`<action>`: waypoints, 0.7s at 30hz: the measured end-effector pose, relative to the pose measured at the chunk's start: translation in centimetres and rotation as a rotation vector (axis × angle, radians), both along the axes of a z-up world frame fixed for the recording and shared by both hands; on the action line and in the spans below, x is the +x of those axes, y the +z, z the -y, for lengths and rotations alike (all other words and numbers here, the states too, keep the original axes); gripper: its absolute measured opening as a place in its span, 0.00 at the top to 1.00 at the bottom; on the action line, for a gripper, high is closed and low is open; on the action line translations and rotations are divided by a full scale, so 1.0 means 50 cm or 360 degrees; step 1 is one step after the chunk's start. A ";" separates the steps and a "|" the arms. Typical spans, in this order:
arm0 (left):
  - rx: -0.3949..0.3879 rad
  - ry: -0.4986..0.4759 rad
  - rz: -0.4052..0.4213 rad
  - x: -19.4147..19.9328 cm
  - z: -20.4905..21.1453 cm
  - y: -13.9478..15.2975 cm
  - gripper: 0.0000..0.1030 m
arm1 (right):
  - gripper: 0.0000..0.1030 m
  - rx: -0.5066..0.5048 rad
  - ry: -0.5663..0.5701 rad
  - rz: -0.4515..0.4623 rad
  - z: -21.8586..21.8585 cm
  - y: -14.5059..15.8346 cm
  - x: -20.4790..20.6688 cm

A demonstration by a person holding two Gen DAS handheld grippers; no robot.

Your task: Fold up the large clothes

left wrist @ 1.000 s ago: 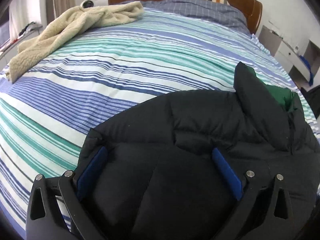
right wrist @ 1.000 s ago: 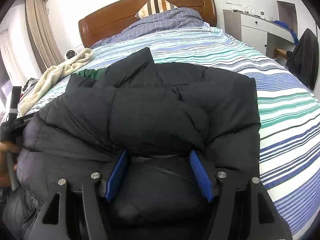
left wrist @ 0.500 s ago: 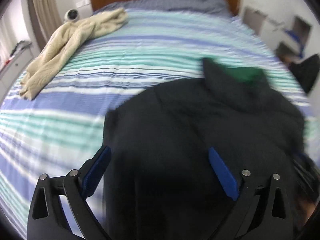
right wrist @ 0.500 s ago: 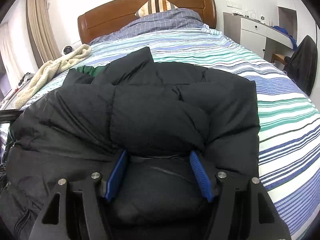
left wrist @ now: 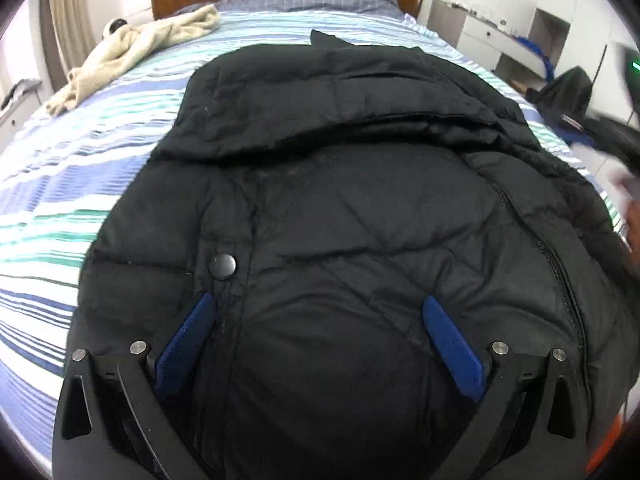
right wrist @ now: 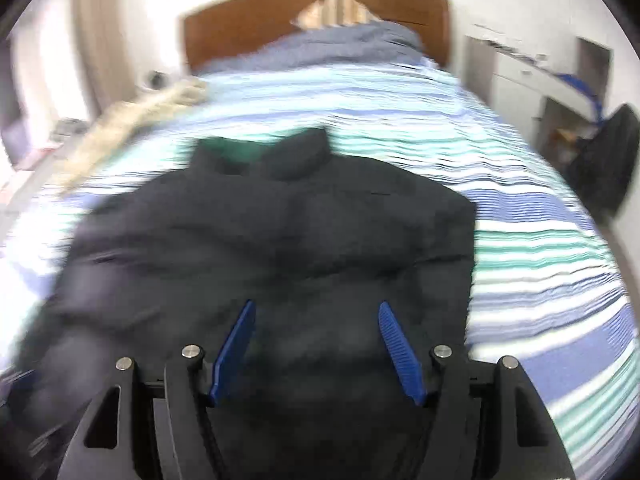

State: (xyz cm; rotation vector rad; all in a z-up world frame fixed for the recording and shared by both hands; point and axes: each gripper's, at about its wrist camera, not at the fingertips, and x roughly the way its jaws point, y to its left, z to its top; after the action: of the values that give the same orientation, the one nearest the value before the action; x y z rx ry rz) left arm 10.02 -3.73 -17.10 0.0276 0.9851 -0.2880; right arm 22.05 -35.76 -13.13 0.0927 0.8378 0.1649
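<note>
A black puffer jacket (left wrist: 340, 200) lies on the striped bed, its lower part folded up over the body, a snap button (left wrist: 222, 266) showing. My left gripper (left wrist: 318, 308) is open just above the folded jacket, blue pads wide apart. In the right wrist view the jacket (right wrist: 300, 232) is blurred, its green-lined collar (right wrist: 240, 150) pointing to the headboard. My right gripper (right wrist: 316, 316) is open over the jacket's near part and holds nothing.
The striped bedcover (left wrist: 80, 168) spreads around the jacket. A beige fleece garment (left wrist: 132, 50) lies at the far left of the bed. A wooden headboard (right wrist: 256, 28) and pillows are at the back. White furniture (right wrist: 532, 80) and a dark chair (right wrist: 608, 160) stand at the right.
The left gripper swung right over the jacket, whose lower part now lies folded up over the body. The right gripper pulled back and up, its view now blurred.
</note>
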 end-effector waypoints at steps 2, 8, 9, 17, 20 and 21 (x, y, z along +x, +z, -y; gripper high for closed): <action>0.0002 -0.0004 0.0031 -0.001 -0.001 -0.003 0.00 | 0.23 0.0028 0.0126 -0.0020 -0.023 -0.005 -0.080; 0.0012 0.0007 0.0157 -0.020 -0.001 -0.018 0.00 | 0.20 0.0026 0.0165 0.0001 -0.045 -0.155 -0.168; 0.0021 0.0007 0.0158 -0.019 -0.001 -0.021 0.00 | 0.19 0.0039 0.0143 -0.0002 -0.044 -0.158 -0.161; 0.0074 0.0009 0.0020 -0.032 -0.005 0.015 0.03 | 0.19 0.0004 0.0090 -0.0135 -0.037 -0.142 -0.151; 0.0010 -0.0083 0.0082 -0.097 -0.023 0.045 0.00 | 0.19 0.0124 0.0066 -0.0090 -0.030 -0.078 -0.225; 0.0036 -0.0108 0.0093 -0.116 -0.025 0.036 0.00 | 0.19 0.0153 0.0114 -0.0044 -0.037 -0.069 -0.258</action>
State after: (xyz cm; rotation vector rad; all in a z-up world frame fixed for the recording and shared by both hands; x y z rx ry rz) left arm 4.20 -2.47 -15.29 0.0899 0.9307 -0.3365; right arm 9.17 -33.92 -16.56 0.1556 0.8614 0.2721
